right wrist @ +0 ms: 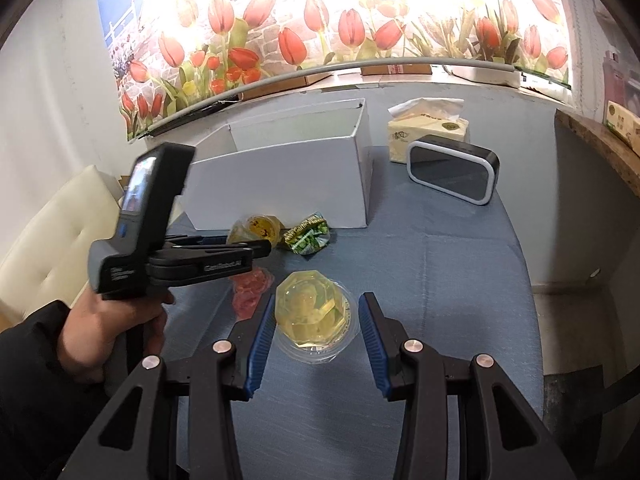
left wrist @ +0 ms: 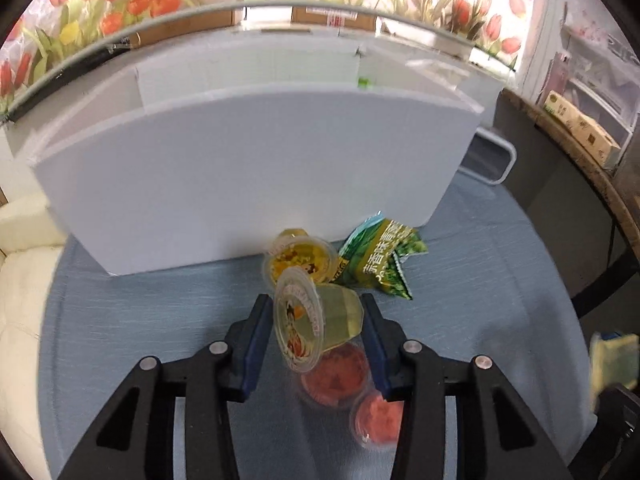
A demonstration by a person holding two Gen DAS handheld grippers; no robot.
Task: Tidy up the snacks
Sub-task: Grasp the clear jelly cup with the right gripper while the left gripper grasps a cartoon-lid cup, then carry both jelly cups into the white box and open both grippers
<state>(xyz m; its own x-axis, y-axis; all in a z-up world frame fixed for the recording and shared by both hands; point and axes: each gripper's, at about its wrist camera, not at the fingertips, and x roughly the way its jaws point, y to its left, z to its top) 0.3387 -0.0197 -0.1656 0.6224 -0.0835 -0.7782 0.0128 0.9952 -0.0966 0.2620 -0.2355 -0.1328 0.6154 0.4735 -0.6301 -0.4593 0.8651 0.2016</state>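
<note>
Lying sideways, pale green jelly cup (left wrist: 320, 320) between open left fingers (left wrist: 256, 332), right fingers (right wrist: 262, 332) open

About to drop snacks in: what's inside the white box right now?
Mostly hidden. From the right wrist view, only bare inner walls of the white box show above its rim; no snacks visible. From the left wrist view, its front wall blocks the floor, so the bottom can't be checked.

An upturned yellow jelly cup (right wrist: 315, 314) sits on the blue worktop (right wrist: 460, 280) between the right tool's (right wrist: 318, 334) spread fingers, untouched. Beyond, the white box (right wrist: 280, 184) stands open.
</note>
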